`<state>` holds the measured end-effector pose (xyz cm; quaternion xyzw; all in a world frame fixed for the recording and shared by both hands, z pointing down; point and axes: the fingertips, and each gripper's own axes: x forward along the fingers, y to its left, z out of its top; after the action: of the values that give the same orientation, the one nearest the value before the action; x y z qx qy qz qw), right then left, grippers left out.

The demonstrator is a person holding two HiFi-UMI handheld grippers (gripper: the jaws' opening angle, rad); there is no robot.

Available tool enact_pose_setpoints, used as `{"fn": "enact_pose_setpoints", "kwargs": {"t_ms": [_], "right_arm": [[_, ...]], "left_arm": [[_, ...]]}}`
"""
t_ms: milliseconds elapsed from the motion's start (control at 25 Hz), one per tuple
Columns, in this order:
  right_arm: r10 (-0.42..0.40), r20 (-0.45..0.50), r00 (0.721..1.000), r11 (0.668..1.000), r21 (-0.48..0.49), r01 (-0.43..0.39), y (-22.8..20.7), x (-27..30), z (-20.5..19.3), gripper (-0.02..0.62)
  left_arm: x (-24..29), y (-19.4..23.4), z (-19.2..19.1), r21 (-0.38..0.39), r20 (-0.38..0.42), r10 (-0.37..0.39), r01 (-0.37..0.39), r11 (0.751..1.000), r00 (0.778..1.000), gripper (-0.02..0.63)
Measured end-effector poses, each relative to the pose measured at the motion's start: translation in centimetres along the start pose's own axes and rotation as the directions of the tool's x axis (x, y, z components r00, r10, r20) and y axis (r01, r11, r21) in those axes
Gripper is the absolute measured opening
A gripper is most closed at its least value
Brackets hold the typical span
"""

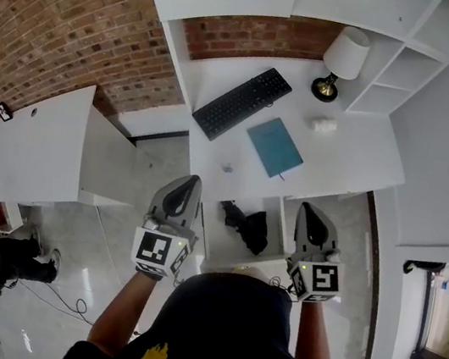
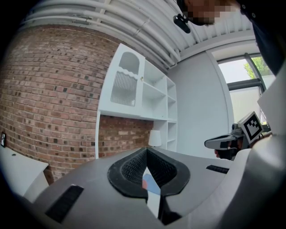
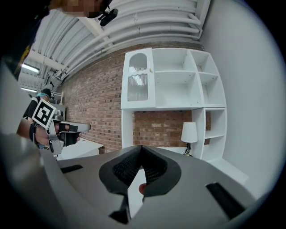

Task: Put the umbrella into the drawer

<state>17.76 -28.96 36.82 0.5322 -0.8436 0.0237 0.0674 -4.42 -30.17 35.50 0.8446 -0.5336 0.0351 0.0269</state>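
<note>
Umbrella [image 1: 247, 226], black, in open drawer [image 1: 204, 235] at desk's [image 1: 339, 164] front edge; we hold left gripper [image 1: 192, 180] and right gripper [image 1: 309, 207] closed, empty; we judge bunched fabric could snag when the drawer shuts.

The white surface [image 1: 356, 167] carries a black keyboard [image 1: 241, 103] toward its back left corner, a blue notebook [image 1: 274, 147] at centre, and a lamp [image 1: 342, 59] and small white object [image 1: 323, 125] back right.

Right gripper [image 3: 140, 147], at 6 o'clock, is pointing its jaws, pressed together with nothing between them, toward a white shelf unit [image 3: 178, 85] at 12 o'clock. A lamp [image 3: 189, 133] is standing beneath the shelves at 3 o'clock, against the brick wall [image 3: 96, 98]. The left gripper [image 3: 80, 128] is hovering at 9 o'clock, its marker cube [image 3: 44, 113] facing the camera.
</note>
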Motion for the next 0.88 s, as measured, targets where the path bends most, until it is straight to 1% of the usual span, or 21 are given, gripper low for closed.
{"fn": "enact_pose_setpoints", "kwargs": {"t_ms": [200, 440, 560, 880], "right_arm": [[-0.005, 0.008, 1.000, 1.000, -0.016, 0.005, -0.1, -0.3, 0.3, 0.000], [-0.013, -0.008, 1.000, 1.000, -0.018, 0.013, -0.4, -0.7, 0.1, 0.000], [-0.016, -0.030, 0.999, 1.000, -0.024, 0.015, -0.5, -0.9, -0.3, 0.000], [-0.002, -0.022, 1.000, 0.999, -0.048, 0.001, -0.1, -0.9, -0.1, 0.000]], "left_arm": [[-0.2, 0.0, -0.3, -0.007, -0.009, 0.000, 0.000, 1.000, 1.000, 0.018], [-0.3, -0.2, -0.8, -0.003, -0.024, -0.014, 0.014, 1.000, 1.000, 0.018], [-0.4, -0.2, -0.9, -0.015, -0.025, -0.015, 0.014, 1.000, 1.000, 0.018], [-0.5, -0.5, -1.5, -0.013, -0.044, -0.015, 0.014, 1.000, 0.999, 0.018]]}}
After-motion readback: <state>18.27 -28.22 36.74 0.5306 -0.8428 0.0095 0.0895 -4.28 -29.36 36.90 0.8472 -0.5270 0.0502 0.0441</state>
